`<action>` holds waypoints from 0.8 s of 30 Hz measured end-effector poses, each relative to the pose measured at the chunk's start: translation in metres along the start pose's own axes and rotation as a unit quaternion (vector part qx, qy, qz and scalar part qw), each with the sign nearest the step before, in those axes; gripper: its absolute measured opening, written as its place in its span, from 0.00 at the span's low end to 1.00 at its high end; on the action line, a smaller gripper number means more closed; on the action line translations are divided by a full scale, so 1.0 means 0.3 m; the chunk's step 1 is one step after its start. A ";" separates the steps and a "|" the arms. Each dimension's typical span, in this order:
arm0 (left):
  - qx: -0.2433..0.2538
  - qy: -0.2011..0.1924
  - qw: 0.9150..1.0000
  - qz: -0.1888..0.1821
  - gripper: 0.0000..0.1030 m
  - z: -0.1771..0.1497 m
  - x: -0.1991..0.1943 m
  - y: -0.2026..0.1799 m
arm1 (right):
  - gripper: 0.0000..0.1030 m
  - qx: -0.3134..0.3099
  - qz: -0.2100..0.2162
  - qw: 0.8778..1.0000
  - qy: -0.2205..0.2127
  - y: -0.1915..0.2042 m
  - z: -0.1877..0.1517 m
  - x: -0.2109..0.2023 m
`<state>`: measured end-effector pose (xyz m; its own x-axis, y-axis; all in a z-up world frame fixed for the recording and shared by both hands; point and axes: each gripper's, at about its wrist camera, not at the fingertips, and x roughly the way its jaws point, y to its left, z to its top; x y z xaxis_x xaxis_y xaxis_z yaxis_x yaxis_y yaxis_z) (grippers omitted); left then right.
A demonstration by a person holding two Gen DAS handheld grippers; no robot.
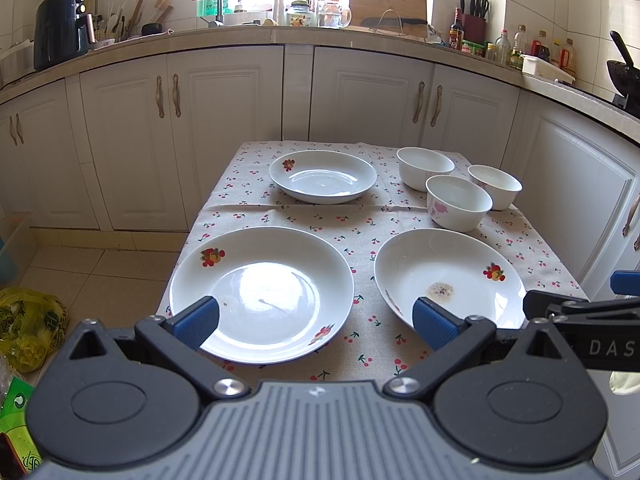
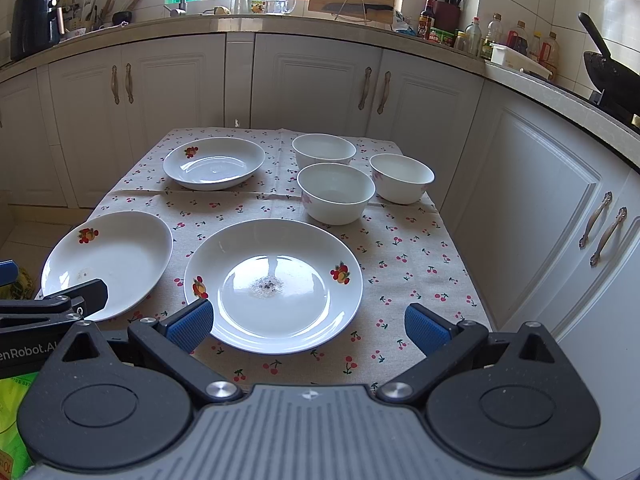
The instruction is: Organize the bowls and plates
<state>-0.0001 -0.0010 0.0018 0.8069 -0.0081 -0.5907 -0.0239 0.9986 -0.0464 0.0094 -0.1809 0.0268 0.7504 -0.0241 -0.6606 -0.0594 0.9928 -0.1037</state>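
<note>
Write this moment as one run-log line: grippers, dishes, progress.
left gripper: open, empty | right gripper: open, empty | three plates and three bowls separate on tablecloth | nothing stacked yet

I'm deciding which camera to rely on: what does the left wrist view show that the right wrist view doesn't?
Only the left wrist view: floor left of the table, with a yellow bag.
Only the right wrist view: bare tablecloth right of the near plates, and more of the right-hand cabinet doors.
Both: three plates, three bowls, and open, empty tongs, the left tongs and the right tongs.
</note>
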 end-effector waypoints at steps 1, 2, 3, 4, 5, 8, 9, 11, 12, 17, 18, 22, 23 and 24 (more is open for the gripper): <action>0.000 0.000 1.000 0.000 0.99 0.000 0.000 -0.001 | 1.00 0.000 0.000 1.000 0.000 0.000 0.000 0.000; 0.000 0.000 1.000 0.000 0.99 -0.001 0.000 -0.001 | 1.00 0.000 0.000 1.000 0.000 0.000 0.000 0.000; 0.001 0.000 1.000 0.001 0.99 -0.001 0.000 -0.002 | 1.00 0.000 0.000 1.000 0.000 0.000 0.000 0.000; 0.000 0.000 1.000 0.000 0.99 -0.001 0.000 0.000 | 1.00 0.000 0.000 1.000 0.000 -0.001 0.000 0.000; 0.000 0.000 1.000 0.000 0.99 -0.001 -0.001 -0.001 | 1.00 0.000 0.000 1.000 0.000 0.000 -0.001 0.000; 0.000 0.000 1.000 0.000 0.99 -0.002 0.001 -0.001 | 1.00 0.000 0.000 1.000 0.000 0.000 0.000 0.001; 0.000 0.000 1.000 0.000 0.99 -0.002 0.001 -0.001 | 1.00 0.000 0.000 1.000 0.000 0.000 0.000 0.001; 0.000 0.000 1.000 0.000 0.99 -0.002 0.001 -0.001 | 1.00 0.000 0.000 1.000 0.000 0.000 0.000 0.001; 0.000 0.000 1.000 0.000 0.99 -0.002 0.001 0.000 | 1.00 0.000 0.000 1.000 0.000 0.000 0.000 0.001; 0.000 0.000 1.000 0.000 0.99 -0.001 0.001 -0.001 | 1.00 0.000 0.000 1.000 0.000 0.001 0.000 0.000; 0.000 0.000 1.000 0.000 0.99 -0.001 0.001 0.000 | 1.00 0.001 0.001 1.000 0.000 0.001 0.001 0.000; 0.000 -0.001 1.000 0.001 0.99 -0.001 0.000 0.001 | 1.00 0.002 0.000 1.000 0.001 -0.004 0.000 0.005; 0.000 -0.001 1.000 0.002 0.99 -0.001 0.000 0.001 | 1.00 0.002 0.000 1.000 0.001 -0.004 0.000 0.006; 0.000 -0.001 1.000 0.002 0.99 -0.001 0.000 0.001 | 1.00 0.002 0.000 1.000 0.001 -0.004 0.000 0.006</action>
<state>-0.0002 -0.0008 0.0014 0.8084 -0.0050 -0.5886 -0.0265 0.9986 -0.0449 0.0108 -0.1821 0.0259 0.7490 -0.0234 -0.6621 -0.0570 0.9934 -0.0996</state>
